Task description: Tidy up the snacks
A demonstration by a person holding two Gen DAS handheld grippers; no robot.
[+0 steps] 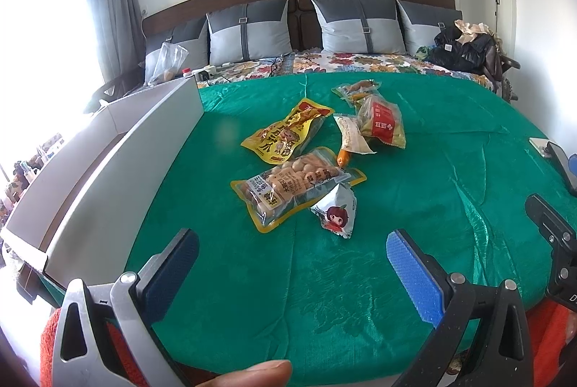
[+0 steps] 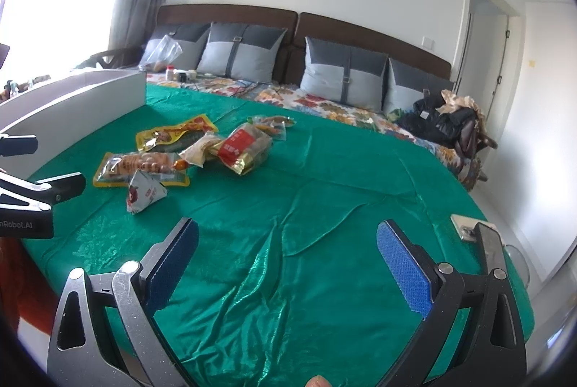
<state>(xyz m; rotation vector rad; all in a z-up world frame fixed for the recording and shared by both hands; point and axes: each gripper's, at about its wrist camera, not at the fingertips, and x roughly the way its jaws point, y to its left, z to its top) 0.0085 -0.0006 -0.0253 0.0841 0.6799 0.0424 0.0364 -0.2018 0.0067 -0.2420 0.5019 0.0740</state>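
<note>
Green satin cloth [image 1: 414, 206]: slippery and creased, it covers the bed; all the snacks sit in a loose heap at centre frame in the left wrist view, left of centre in the right wrist view.
Left gripper [image 1: 292, 242]: jaws spread wide, holding nothing, hovering at lower centre just short of the heap.
Right gripper [image 2: 286, 235]: jaws also wide and empty, over bare cloth, well apart from the snacks.
Nearest target: the small white pyramid pouch [image 1: 335, 210], touching the corner of the clear peanut bag [image 1: 288, 185].
Further back: yellow snack bag [image 1: 285, 131], red-labelled bag [image 1: 382, 123], a white sachet [image 1: 351, 134] and a small packet [image 1: 357, 87].
White box [image 1: 119, 163]: at frame left, its wall beside the heap; probably the destination.
Doing it well: take the pouch first, pinching its puffy middle rather than the sealed edge, and lift straight up so the peanut bag is not dragged across the cloth.
</note>
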